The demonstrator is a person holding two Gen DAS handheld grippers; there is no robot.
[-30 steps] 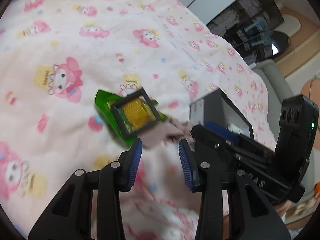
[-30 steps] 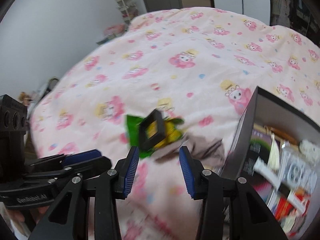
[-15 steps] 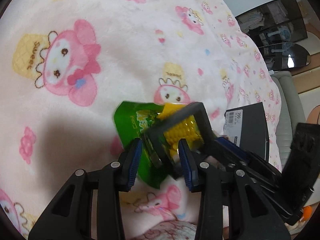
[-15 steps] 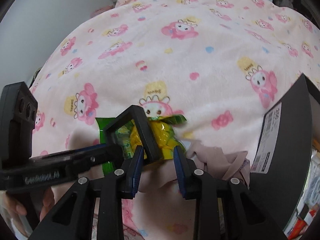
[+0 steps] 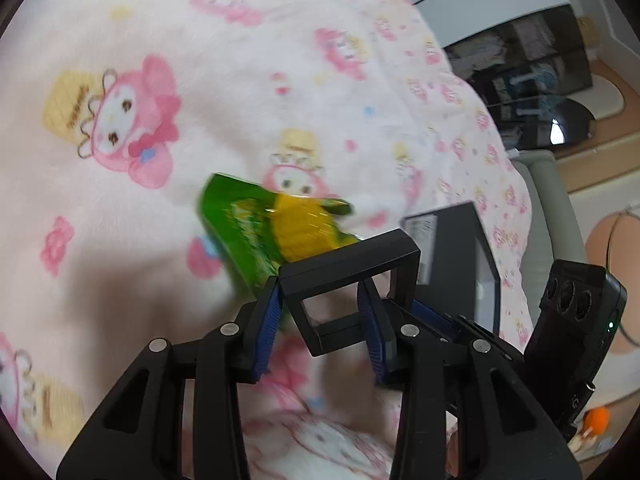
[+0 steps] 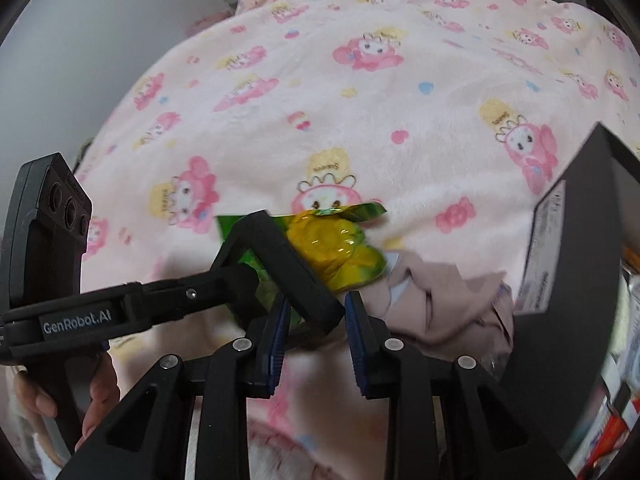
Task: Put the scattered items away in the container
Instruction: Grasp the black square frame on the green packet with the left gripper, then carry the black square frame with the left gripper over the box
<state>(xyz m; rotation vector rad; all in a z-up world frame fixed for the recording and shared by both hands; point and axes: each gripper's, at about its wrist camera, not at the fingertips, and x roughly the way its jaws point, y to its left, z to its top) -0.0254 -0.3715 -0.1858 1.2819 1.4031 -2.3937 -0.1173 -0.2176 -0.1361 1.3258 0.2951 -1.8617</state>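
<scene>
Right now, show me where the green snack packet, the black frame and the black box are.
green snack packet (image 6: 332, 248), right wrist view, yellow middle.
black frame (image 5: 352, 258), left wrist view, top bar.
black box (image 6: 580, 220), right wrist view, outer side wall.

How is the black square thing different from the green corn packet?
The black frame is hollow and stiff; the corn packet is green, yellow and crinkly. The black frame sits tilted in the left gripper; the corn packet lies on the blanket. Both are over the blanket.
</scene>
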